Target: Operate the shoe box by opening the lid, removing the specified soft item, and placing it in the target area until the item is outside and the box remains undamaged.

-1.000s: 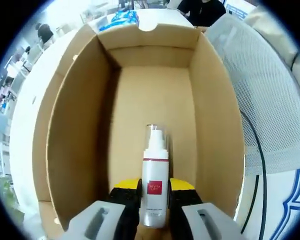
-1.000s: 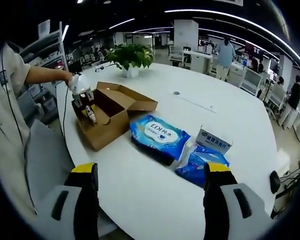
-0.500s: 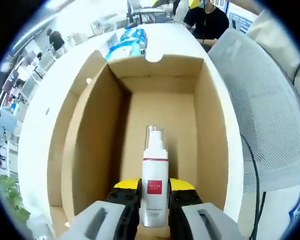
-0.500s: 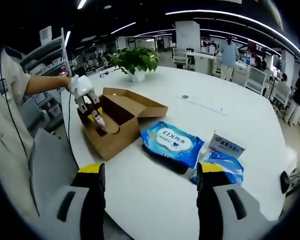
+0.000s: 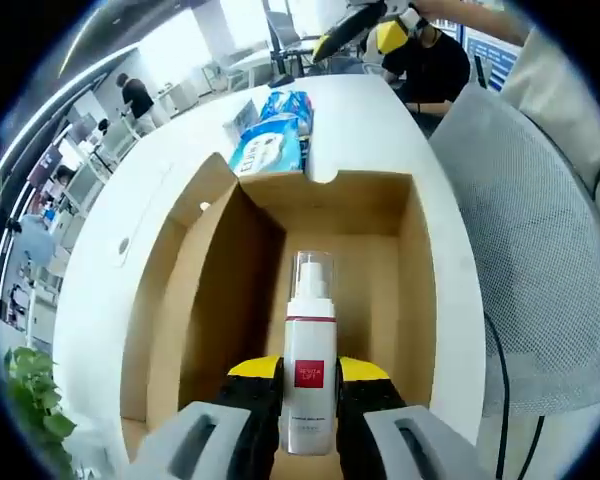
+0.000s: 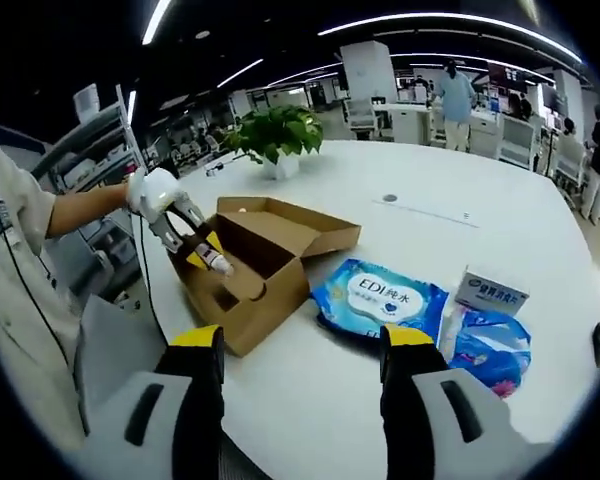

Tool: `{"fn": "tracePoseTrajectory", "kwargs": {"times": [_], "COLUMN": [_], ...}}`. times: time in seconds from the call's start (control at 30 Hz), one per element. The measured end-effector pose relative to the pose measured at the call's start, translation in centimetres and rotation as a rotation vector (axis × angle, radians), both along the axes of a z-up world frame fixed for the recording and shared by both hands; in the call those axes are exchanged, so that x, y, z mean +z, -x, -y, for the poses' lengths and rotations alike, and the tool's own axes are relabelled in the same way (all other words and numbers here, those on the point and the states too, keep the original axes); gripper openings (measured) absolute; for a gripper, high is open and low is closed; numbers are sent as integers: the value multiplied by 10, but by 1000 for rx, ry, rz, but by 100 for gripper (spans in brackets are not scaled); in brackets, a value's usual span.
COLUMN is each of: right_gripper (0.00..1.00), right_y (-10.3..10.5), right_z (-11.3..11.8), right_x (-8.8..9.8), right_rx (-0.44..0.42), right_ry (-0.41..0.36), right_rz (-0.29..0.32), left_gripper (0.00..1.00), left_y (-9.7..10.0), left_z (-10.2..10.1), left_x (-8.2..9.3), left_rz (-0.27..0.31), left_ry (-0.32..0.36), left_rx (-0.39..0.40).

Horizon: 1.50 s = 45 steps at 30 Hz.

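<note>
Bottle (image 5: 308, 345) pinched in left gripper (image 5: 309, 385) jaws above open shoe box (image 5: 425, 300) rim; right gripper (image 6: 300, 350) jaws spread.

The shoe box (image 5: 280, 290) stands open-topped; bare table (image 6: 310, 400) lies between it and the wet-wipe pack (image 6: 380, 298).

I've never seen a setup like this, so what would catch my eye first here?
Probably the white spray bottle with a red label, clamped in the left gripper above the open cardboard box. Next, the blue wipes packet lying on the white table beside the box.
</note>
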State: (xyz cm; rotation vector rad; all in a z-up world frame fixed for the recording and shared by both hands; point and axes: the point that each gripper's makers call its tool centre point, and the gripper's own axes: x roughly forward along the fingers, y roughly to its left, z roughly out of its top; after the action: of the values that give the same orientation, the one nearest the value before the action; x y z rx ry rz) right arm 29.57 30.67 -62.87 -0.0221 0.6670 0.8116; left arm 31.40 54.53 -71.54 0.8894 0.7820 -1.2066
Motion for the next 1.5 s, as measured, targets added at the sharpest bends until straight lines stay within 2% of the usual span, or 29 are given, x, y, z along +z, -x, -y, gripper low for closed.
{"fn": "tracePoseTrajectory", "kwargs": {"times": [0.1, 0.27, 0.43, 0.77, 1.13, 1.5], "right_gripper": [54, 54, 50, 46, 38, 37], "right_y": [0, -1, -3, -12, -17, -16], "right_z": [-12, -28, -43, -67, -88, -102], "right_x": [-1, -4, -7, -10, -15, -18], "right_rx": [5, 13, 21, -25, -32, -35], "right_ry": [-20, -48, -64, -145, -174, -226], "right_rz": [-10, -28, -33, -61, -83, -130], "left_gripper": [19, 19, 19, 19, 19, 19], "left_y": [-1, -3, -1, 2, 3, 8], "left_z": [2, 8, 20, 43, 65, 82], "left_x": [2, 7, 14, 17, 27, 32], "left_rz": [13, 28, 55, 79, 118, 141], "left_ry": [12, 48, 83, 151, 244, 319], "left_rx": [13, 44, 51, 66, 116, 149]}}
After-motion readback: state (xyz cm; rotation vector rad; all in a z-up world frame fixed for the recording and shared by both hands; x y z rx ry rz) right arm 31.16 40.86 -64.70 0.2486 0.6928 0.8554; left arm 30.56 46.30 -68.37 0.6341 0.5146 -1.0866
